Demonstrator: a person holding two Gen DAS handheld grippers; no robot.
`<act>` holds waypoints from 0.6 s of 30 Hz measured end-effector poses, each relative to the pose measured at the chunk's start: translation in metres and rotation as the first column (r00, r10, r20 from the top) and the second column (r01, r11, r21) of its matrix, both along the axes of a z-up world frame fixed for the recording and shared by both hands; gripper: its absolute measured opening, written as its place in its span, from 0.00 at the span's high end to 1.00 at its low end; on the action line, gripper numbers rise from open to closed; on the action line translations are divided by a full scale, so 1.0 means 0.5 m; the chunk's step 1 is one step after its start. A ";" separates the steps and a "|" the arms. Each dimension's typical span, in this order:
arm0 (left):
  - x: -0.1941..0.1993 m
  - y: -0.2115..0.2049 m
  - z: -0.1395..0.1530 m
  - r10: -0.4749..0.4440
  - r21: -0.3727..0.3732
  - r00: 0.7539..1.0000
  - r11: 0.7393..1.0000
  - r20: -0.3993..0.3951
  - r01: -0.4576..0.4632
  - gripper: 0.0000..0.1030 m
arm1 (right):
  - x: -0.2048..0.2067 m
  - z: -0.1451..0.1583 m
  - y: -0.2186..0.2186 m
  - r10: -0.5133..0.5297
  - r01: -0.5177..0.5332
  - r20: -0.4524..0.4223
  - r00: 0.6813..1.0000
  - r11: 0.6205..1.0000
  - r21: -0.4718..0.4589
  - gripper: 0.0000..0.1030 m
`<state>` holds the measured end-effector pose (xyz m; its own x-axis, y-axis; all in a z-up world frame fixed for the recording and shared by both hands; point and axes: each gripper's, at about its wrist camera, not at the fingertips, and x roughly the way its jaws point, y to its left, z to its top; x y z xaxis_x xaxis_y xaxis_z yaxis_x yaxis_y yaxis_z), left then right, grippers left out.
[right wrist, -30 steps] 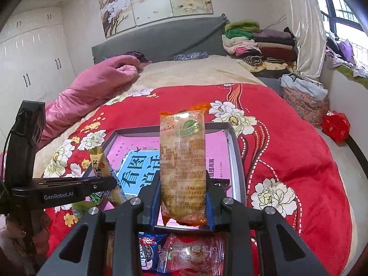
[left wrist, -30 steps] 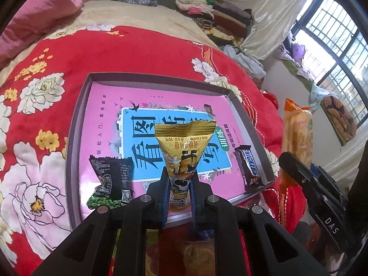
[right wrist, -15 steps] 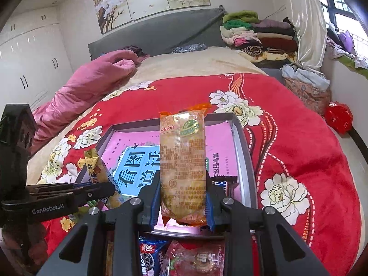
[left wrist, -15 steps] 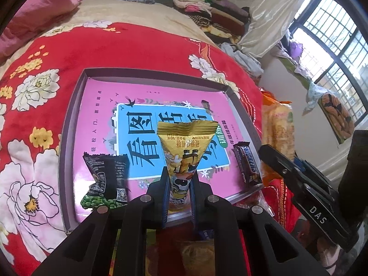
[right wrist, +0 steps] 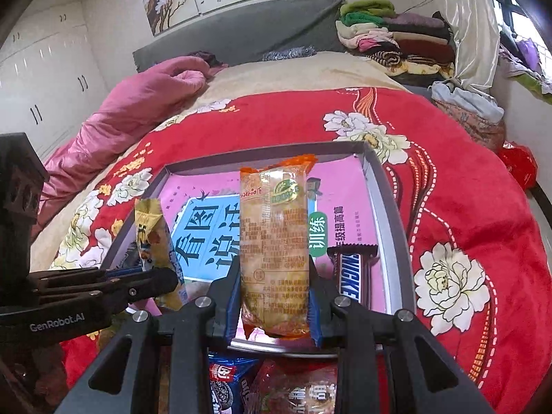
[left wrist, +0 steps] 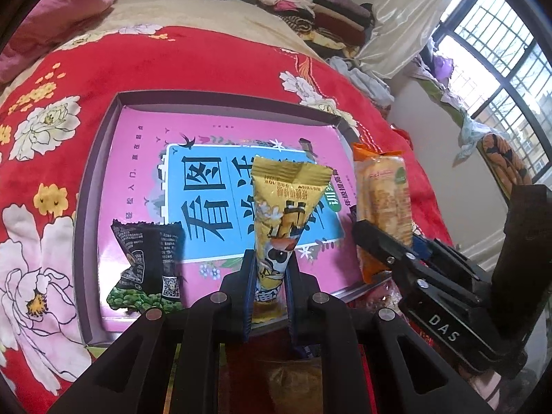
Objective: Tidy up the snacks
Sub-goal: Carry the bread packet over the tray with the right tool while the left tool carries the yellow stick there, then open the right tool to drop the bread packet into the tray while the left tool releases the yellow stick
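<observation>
My left gripper (left wrist: 269, 269) is shut on a yellow snack packet (left wrist: 288, 200), held upright over the near edge of the grey tray (left wrist: 103, 138) with a pink liner. My right gripper (right wrist: 274, 276) is shut on a long orange-ended biscuit packet (right wrist: 274, 227), upright over the tray's near right part. The biscuit packet also shows in the left wrist view (left wrist: 383, 200), and the yellow packet in the right wrist view (right wrist: 150, 227). A black and green pea packet (left wrist: 148, 262) lies at the tray's near left. A Snickers bar (right wrist: 352, 272) lies at its near right.
The tray sits on a red floral bedspread (right wrist: 448, 179). Loose snacks lie below the near tray edge, among them an Oreo pack (right wrist: 227, 383) and a red packet (right wrist: 296, 390). A pink duvet (right wrist: 145, 103) and folded clothes (right wrist: 390, 34) lie at the bed's far end.
Both grippers have moved forward over the tray with their packets. The right gripper and biscuit packet have come closer to the left one. The Snickers bar is now hidden in the left wrist view.
</observation>
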<state>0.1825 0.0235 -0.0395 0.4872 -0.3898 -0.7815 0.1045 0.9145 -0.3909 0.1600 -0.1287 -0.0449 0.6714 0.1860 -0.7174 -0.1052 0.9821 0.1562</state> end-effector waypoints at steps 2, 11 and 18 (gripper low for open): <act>0.002 -0.002 -0.002 -0.001 0.000 1.000 1.000 -0.002 0.001 0.85 | 0.007 -0.007 0.003 0.005 -0.005 -0.009 1.000 1.000 -0.007 0.69; 0.003 -0.003 -0.011 -0.007 0.005 1.000 1.000 -0.012 0.007 0.84 | 0.029 -0.031 0.015 0.022 -0.023 -0.043 0.999 1.000 -0.007 0.69; 0.005 -0.003 -0.016 -0.009 0.010 1.000 1.000 -0.018 0.009 0.84 | 0.032 -0.044 0.021 0.030 -0.031 -0.066 0.997 0.999 -0.008 0.69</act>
<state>0.1851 0.0223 -0.0477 0.4697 -0.3859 -0.7940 0.1055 0.9175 -0.3835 0.1758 -0.1182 -0.0671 0.6166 0.1991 -0.7617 -0.1248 0.9800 0.1551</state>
